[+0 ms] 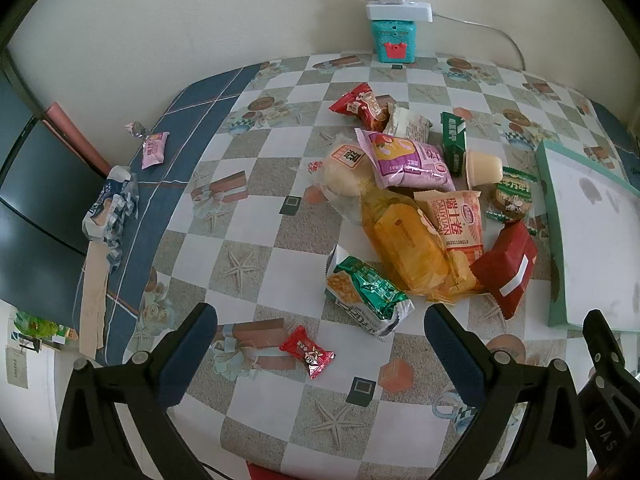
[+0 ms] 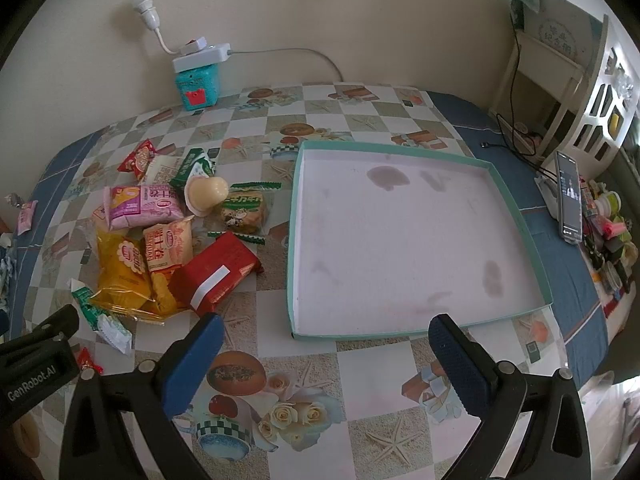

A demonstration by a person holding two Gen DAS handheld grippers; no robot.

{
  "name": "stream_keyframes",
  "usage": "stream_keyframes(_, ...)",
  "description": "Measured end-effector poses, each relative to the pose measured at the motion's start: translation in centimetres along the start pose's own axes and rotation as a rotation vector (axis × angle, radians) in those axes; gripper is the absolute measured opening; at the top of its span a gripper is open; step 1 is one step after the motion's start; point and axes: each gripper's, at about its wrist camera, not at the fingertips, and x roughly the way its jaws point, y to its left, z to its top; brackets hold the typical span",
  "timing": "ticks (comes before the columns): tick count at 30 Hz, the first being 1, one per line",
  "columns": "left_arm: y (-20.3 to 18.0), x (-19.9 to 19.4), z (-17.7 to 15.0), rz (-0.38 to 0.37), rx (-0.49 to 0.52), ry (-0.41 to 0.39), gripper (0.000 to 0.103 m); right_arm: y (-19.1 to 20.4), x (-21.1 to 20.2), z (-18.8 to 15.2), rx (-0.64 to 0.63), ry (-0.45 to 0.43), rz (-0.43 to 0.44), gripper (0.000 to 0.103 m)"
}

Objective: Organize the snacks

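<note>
A pile of snack packets lies on the patterned table: a yellow bag [image 1: 412,248] [image 2: 122,268], a red box [image 1: 506,268] [image 2: 216,276], a pink bag [image 1: 404,160] [image 2: 140,206], a green packet [image 1: 366,292] and a jelly cup [image 2: 206,196]. A small red candy [image 1: 308,350] lies just ahead of my left gripper [image 1: 320,344], which is open and empty. A shallow teal tray [image 2: 294,240] [image 1: 554,240] with a white floor lies empty to the right of the pile. My right gripper [image 2: 326,350] is open and empty, hovering at the tray's near edge.
A teal box [image 1: 394,42] with a white power strip on top stands at the back wall. A pink packet [image 1: 154,148] and a blue-white wrapper [image 1: 112,208] lie at the table's left edge. A phone [image 2: 570,196] and small items sit at the right edge.
</note>
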Motion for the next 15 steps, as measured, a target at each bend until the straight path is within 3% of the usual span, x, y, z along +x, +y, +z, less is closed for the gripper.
stream_keyframes(15,0.05,0.01,-0.04,-0.001,-0.002,-0.001,0.103,0.07,-0.09,-0.02,-0.001,-0.002,0.000,0.103)
